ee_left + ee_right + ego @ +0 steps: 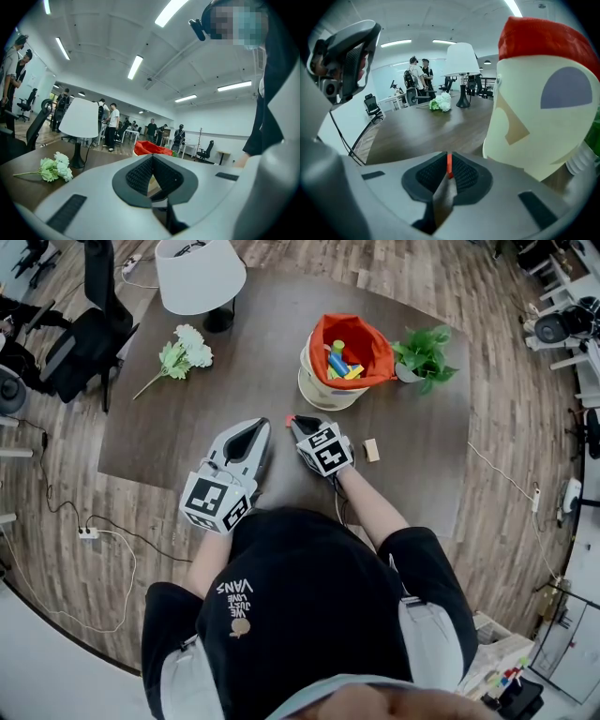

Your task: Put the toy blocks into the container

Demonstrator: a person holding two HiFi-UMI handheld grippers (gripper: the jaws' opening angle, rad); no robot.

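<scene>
We note right claw (pixel 296 422) pitched down, pinching thin red toy block (pixel 449 164), near cream round red-lined container (pixel 328 390) on dark wooden bench (pixel 169 437); left claw (pixel 261 426) level, jaws together, empty.

Left of the container (pixel 323 390) the table (pixel 159 427) is bare as far as the flowers (pixel 185 352): wide room. On its right the plant (pixel 427 357) stands just beside it and blocks. At its front-left the right gripper (pixel 293 422), closed on a thin red piece (pixel 289 418), takes the space; a wooden block (pixel 371 450) lies further front-right. Its mouth is open above.
</scene>
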